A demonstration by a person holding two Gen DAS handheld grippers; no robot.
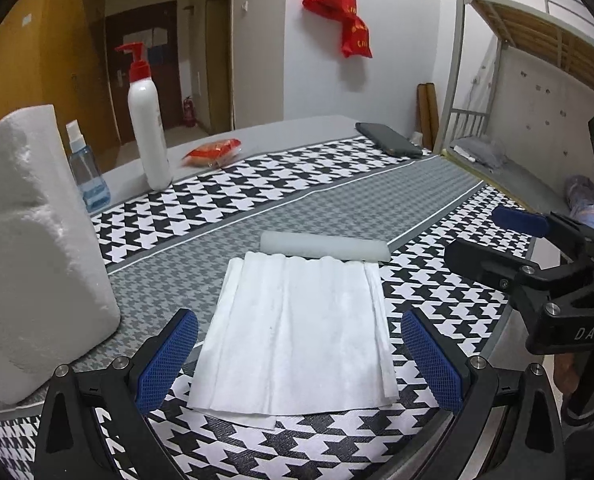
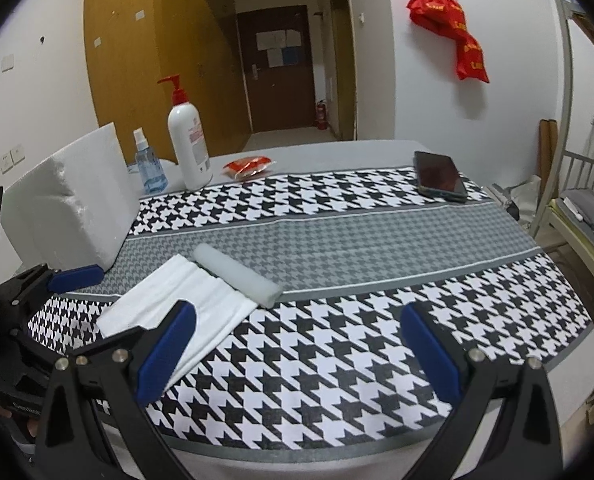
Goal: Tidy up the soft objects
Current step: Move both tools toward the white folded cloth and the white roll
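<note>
Left wrist view: the left tool (image 1: 297, 356) is seen wide open and empty, its blue pads set to either side of the folded white cloth (image 1: 297, 336) without touching it. The cloth lies flat on the surface (image 1: 337, 208), close to the near edge and towards the left-hand side, with its stacked layers showing along the right-hand side. Touching its far edge lies a pale roll (image 1: 324, 246), stretched across the boundary between the grey band and the checked band. The right tool (image 2: 297, 352) is likewise held open and empty, over bare checked fabric to the right of the cloth.

The step in hand is judged to be a first hold on the cloth. It would be best gripped at a near corner, all layers pinched together, so that the fold is not fanned open. The roll should not be nudged while the cloth is lifted, as it could travel easily.

Farther out, a foam block (image 1: 37, 248) stands along the left edge, with a pump bottle (image 1: 147, 128) behind it. A phone (image 2: 439, 176) rests near the far right corner.
</note>
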